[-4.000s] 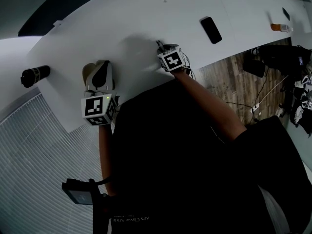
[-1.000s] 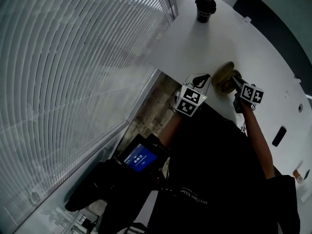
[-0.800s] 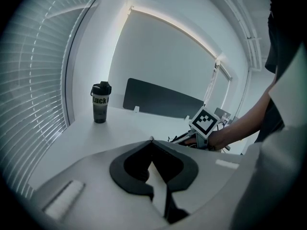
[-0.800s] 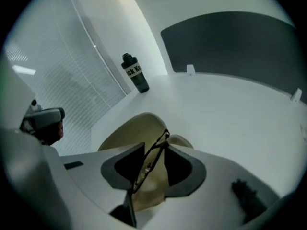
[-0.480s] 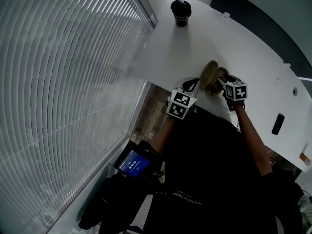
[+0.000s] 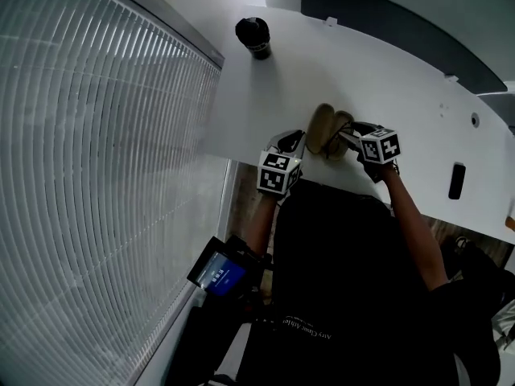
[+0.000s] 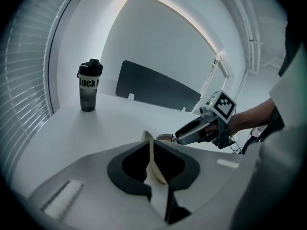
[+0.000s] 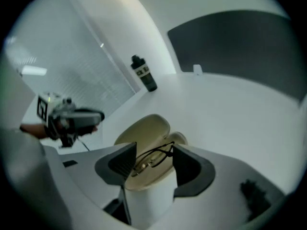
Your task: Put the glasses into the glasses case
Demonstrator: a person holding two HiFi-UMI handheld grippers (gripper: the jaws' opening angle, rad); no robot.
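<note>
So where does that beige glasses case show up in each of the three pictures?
Head view: glasses case just above centre.
Left gripper view: glasses case low centre, seen edge-on.
Right gripper view: glasses case low centre, lid open, glasses lying inside.
Shared landmark: the dark bottle, standing beyond the case in every view.

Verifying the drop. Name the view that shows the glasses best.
Right gripper view: the glasses lie in the open case, wire frame plain. Head view shows only the case; glasses too small to tell. Left gripper view shows just the case's edge; glasses hidden.
</note>
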